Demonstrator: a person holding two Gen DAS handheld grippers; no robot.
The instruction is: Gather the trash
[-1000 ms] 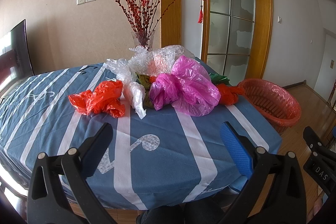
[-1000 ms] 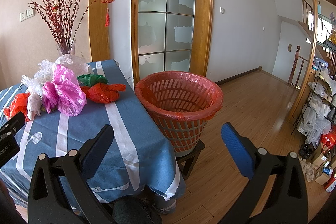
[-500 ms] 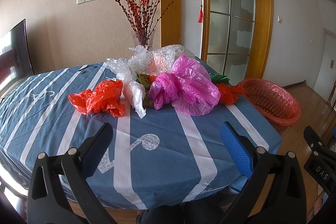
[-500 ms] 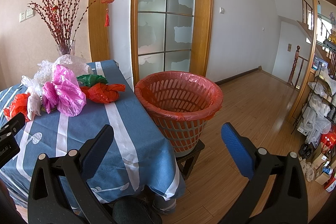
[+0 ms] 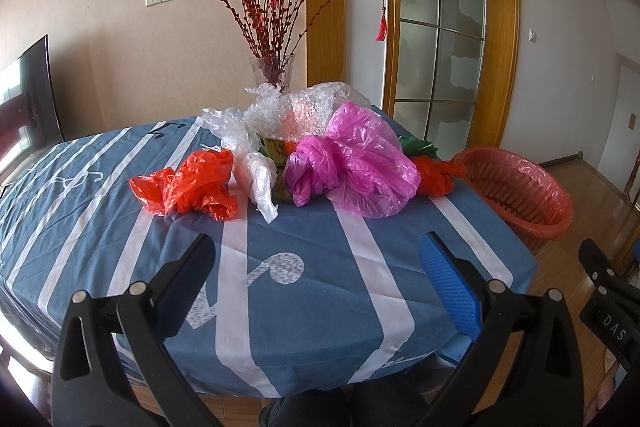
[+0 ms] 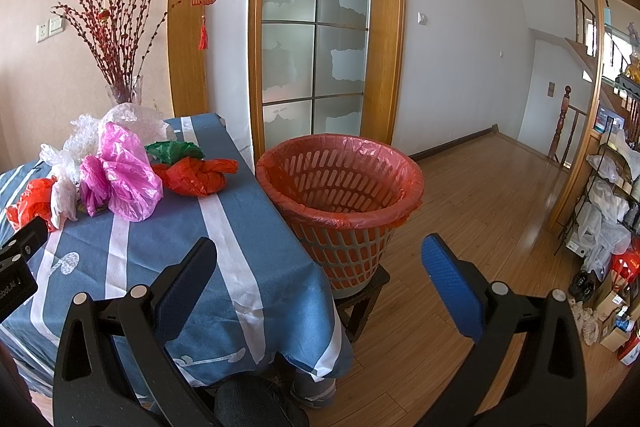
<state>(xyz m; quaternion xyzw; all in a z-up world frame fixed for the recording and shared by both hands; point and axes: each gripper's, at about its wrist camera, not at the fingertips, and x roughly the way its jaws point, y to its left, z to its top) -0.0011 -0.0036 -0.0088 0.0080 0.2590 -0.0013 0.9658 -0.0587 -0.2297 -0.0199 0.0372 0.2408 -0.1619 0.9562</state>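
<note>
**Both claws spread, trash heaped on the surface**

The left claw (image 5: 316, 267) hangs spread and empty above the near edge of the striped surface (image 5: 320, 307); the right claw (image 6: 320, 267) gapes level toward the bin (image 6: 340, 187).

The heap holds two red bags (image 5: 188, 187) (image 5: 436, 177), one pink (image 5: 360, 167), one green (image 5: 416, 147), one white (image 5: 258, 177) and bubble wrap (image 5: 296, 111).

A vase (image 5: 272, 73) stands behind the heap. The bin sits on a stool (image 6: 362, 293) beside the surface.
</note>
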